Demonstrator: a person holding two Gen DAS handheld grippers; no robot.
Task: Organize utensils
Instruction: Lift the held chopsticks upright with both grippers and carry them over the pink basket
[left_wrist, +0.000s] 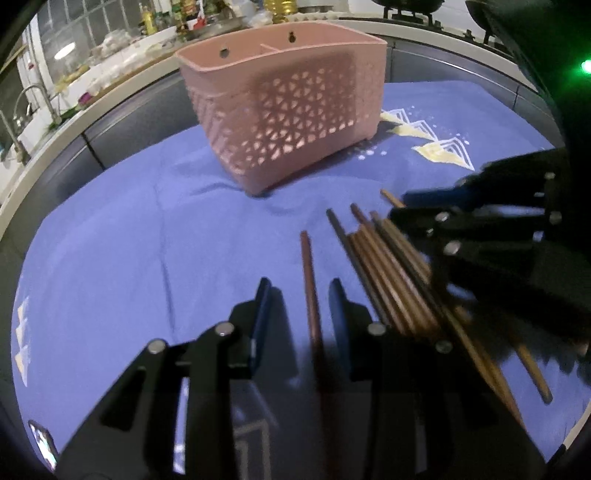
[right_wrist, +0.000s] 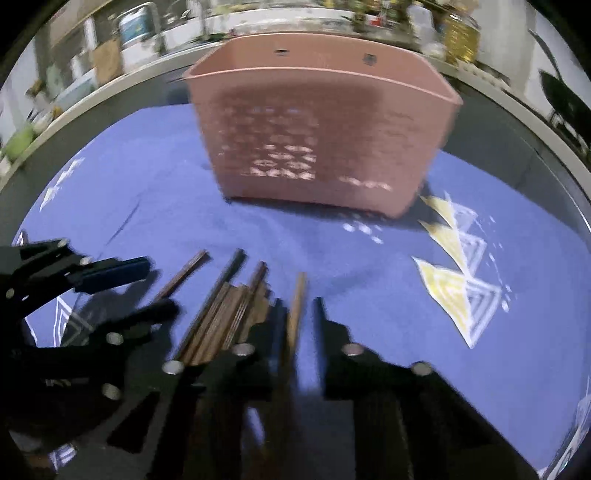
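Note:
A pink perforated utensil basket stands upright on the blue cloth; it also shows in the right wrist view. Several brown wooden chopsticks lie bunched on the cloth in front of it. My left gripper is open, with a single chopstick lying between its fingers. My right gripper is open around another single chopstick, to the right of the bunch. Each gripper shows in the other's view, the right and the left.
The blue cloth with white and yellow triangle prints covers the table. A cluttered kitchen counter with bottles and a sink tap runs behind the table.

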